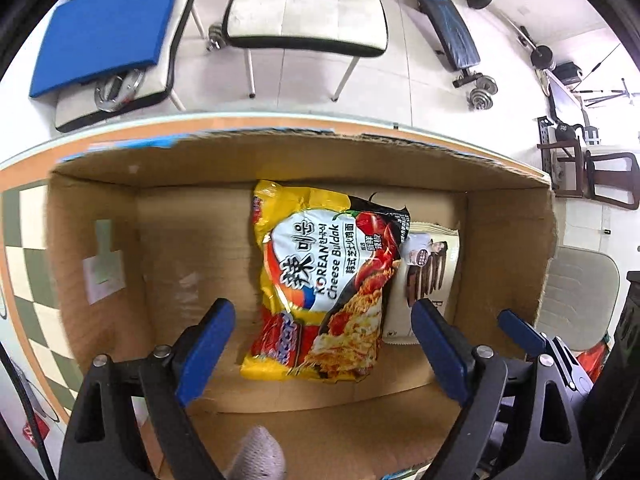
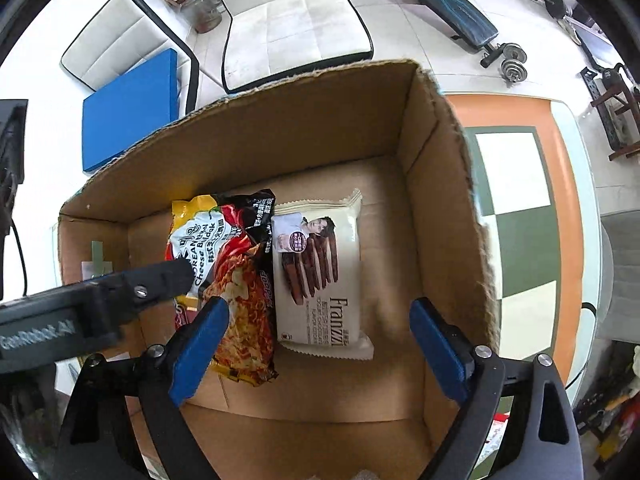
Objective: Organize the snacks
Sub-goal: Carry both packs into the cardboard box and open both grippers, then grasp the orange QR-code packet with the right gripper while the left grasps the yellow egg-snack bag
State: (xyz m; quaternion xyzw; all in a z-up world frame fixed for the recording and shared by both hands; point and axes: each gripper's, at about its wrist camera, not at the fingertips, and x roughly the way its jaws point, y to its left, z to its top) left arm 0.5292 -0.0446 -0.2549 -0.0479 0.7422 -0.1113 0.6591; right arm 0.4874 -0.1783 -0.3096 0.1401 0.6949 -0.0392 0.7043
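An open cardboard box (image 1: 100,208) (image 2: 440,168) holds two snacks lying flat. A yellow Korean cheese noodle packet (image 1: 320,280) (image 2: 236,276) lies in the middle. A cream Franzzi biscuit pack (image 1: 428,276) (image 2: 320,272) lies against its right side. My left gripper (image 1: 324,320) is open and empty above the noodle packet. My right gripper (image 2: 320,320) is open and empty above the biscuit pack. The right gripper's fingers (image 1: 520,332) show at the right of the left wrist view, and the left gripper's body (image 2: 100,300) crosses the left of the right wrist view.
The box sits on a table with an orange border and green-white checks (image 2: 520,184). White chairs (image 1: 308,4) and a blue cushion (image 1: 108,28) stand beyond the table. Weights and a bench (image 1: 444,12) lie on the floor behind.
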